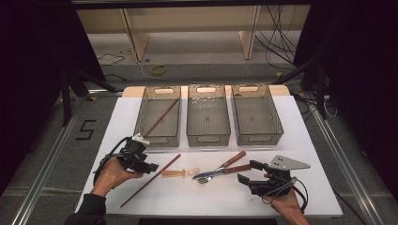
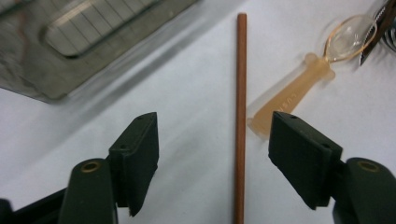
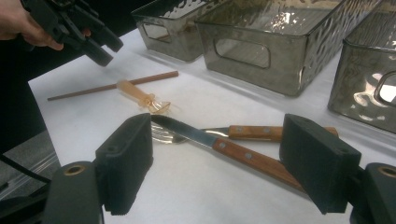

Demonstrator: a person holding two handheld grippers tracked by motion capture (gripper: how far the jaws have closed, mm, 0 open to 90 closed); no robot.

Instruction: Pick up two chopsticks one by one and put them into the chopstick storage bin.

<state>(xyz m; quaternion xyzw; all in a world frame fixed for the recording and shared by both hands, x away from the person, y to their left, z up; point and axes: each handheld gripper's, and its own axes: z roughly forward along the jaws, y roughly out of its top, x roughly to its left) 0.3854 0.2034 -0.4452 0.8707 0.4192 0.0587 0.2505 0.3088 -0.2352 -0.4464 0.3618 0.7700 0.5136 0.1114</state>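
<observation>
Now the left tongs hover with jaws spread, straddling the loose brown chopstick on the white surface, not yet pinching; closing squarely comes next. The right tongs sit released at five o'clock. Count: three bins, two chopsticks (one in the left bin), one knife, one fork, one plastic spoon.

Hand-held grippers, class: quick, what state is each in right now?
Left hand-held gripper: open, jaws astride the chopstick, not touching it.
Right hand-held gripper: open, holding nothing, above the knife.
</observation>
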